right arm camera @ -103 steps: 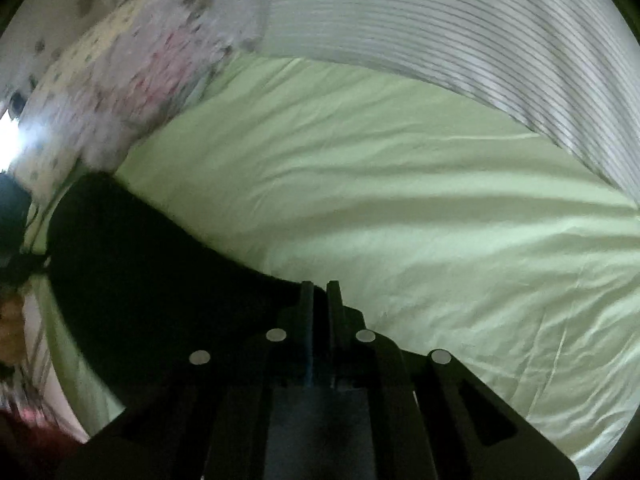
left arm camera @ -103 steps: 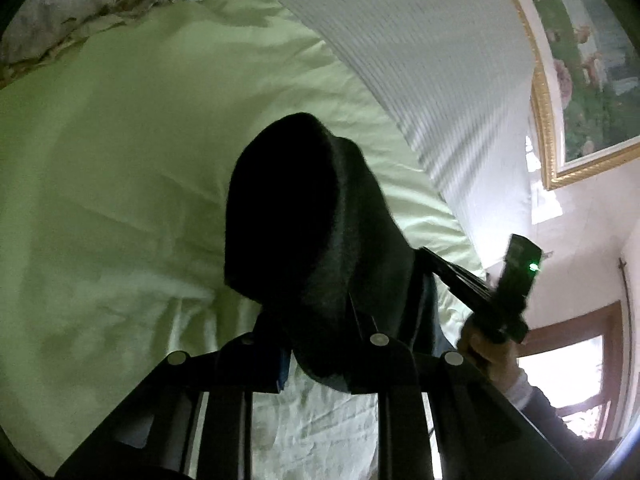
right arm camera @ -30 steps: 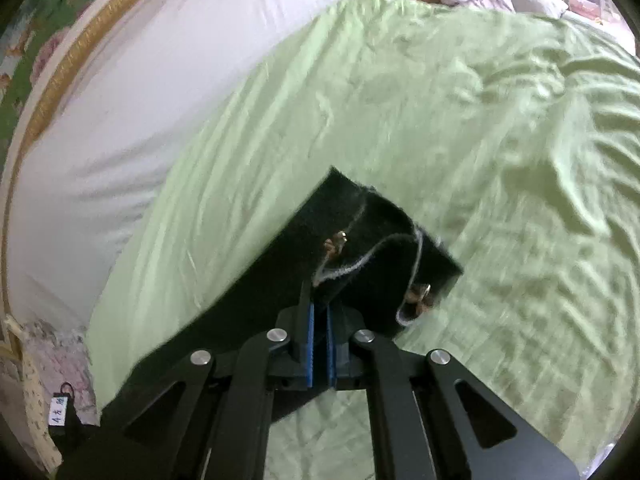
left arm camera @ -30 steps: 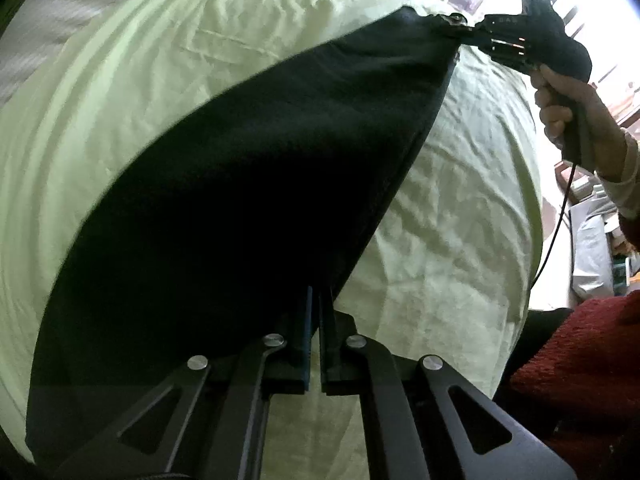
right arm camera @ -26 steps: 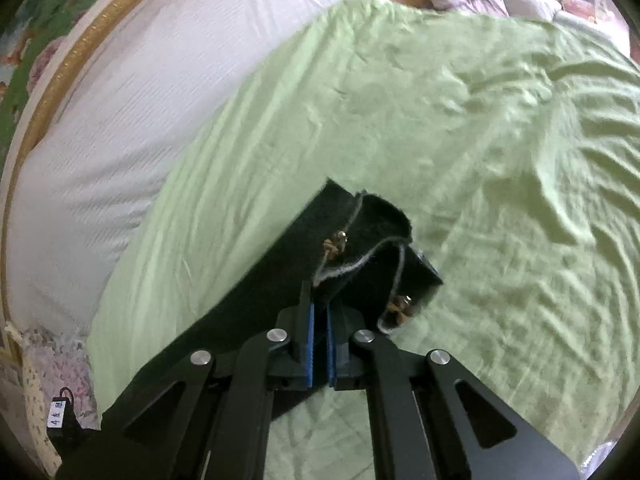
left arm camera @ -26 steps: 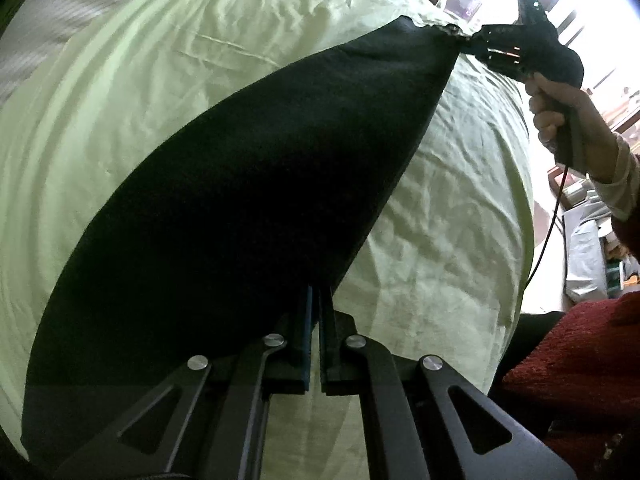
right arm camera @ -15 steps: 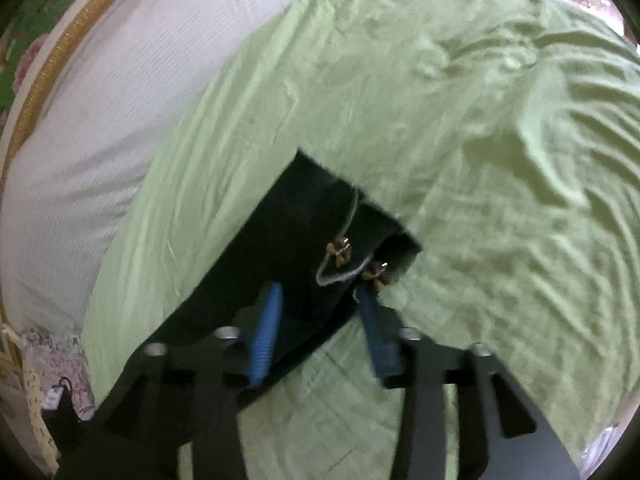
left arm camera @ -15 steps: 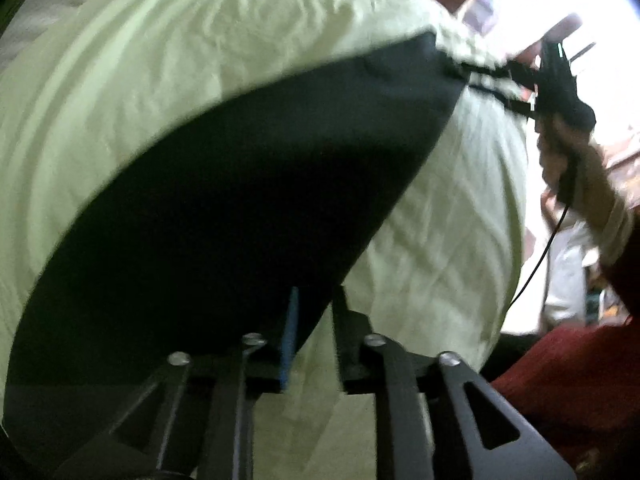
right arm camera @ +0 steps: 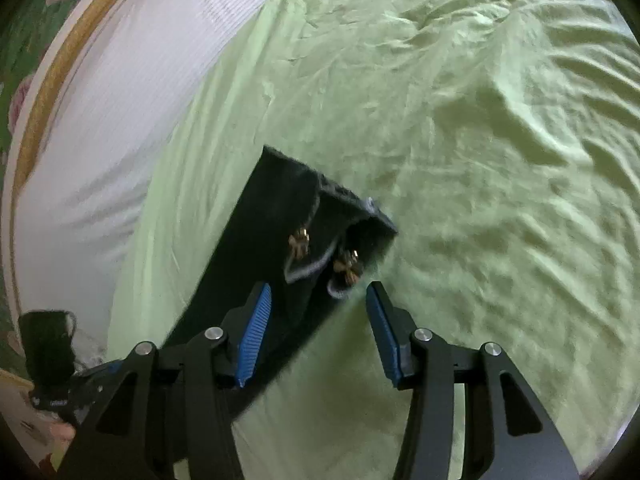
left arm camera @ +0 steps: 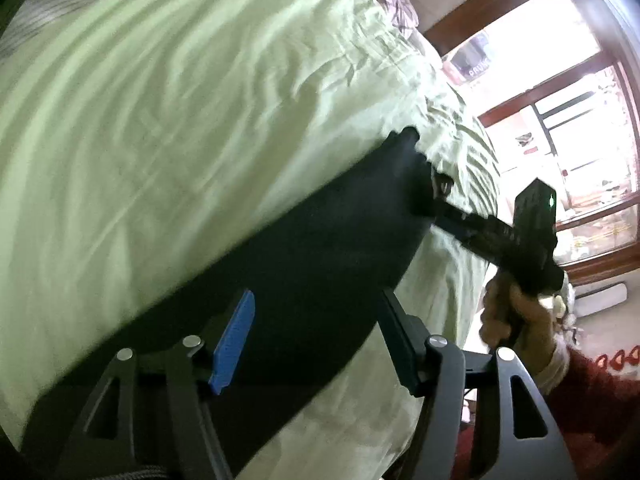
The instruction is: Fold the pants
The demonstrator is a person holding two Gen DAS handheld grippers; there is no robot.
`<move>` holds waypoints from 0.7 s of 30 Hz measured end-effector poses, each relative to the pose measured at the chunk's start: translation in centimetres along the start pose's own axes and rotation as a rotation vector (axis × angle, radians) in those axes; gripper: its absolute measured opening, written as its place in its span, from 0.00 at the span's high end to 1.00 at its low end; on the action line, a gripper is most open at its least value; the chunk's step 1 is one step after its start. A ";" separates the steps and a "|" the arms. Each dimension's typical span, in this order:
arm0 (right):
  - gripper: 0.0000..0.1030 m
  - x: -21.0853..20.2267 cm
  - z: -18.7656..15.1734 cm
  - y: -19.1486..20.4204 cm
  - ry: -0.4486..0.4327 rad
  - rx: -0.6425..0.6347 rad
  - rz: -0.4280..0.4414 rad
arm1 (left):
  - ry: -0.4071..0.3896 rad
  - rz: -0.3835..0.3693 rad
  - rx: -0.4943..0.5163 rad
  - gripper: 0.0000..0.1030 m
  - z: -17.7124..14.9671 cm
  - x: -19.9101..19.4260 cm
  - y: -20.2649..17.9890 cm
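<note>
Both clamps were released since a second ago; left gripper (left arm camera: pixel 316 336) and right gripper (right arm camera: pixel 318 328) gape over pants (right arm camera: pixel 260 264) laid on bedsheet (right arm camera: pixel 480 120); next fold pending.

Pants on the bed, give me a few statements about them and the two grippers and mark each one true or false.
1. The black pants lie stretched out on the green sheet. True.
2. The right gripper is clamped on the pants. False: its jaws stand apart with the fabric loose between them.
3. The left gripper is open. True.
4. The pants are rolled into a ball. False: they lie in a long flat strip.
5. A gold-framed picture hangs beyond the bed. True.
</note>
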State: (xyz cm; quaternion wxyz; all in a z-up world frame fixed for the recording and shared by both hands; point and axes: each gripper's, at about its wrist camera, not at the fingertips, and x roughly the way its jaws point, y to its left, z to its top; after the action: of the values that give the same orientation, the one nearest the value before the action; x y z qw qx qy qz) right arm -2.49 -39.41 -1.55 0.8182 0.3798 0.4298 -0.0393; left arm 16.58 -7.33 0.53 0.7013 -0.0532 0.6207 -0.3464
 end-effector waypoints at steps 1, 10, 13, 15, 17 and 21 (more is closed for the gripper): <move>0.51 0.2 0.2 -0.3 -0.001 0.015 0.017 | 0.013 -0.009 0.005 0.37 1.2 0.8 -0.3; 0.90 -0.1 2.0 -3.1 -0.005 0.071 0.091 | 0.119 -0.024 0.109 0.34 8.5 7.5 -4.8; 0.90 -0.1 2.0 -3.9 0.011 0.072 0.116 | 0.160 -0.032 0.126 0.34 10.4 9.9 -5.7; 0.90 -0.1 2.1 -4.2 0.017 0.059 0.119 | 0.181 -0.032 0.127 0.34 11.3 11.2 -6.1; 0.90 0.0 2.3 -4.1 0.022 0.055 0.129 | 0.212 -0.059 0.124 0.34 12.1 12.6 -6.4; 0.90 0.3 2.3 -4.0 0.037 0.044 0.139 | 0.214 -0.076 0.139 0.48 13.0 14.4 -7.2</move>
State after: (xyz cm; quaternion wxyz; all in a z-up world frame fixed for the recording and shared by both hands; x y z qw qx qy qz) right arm -2.30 -43.70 -3.37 0.8023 0.4274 0.4164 0.0152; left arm 25.18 -25.35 -4.98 0.6196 0.0092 0.6639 -0.4185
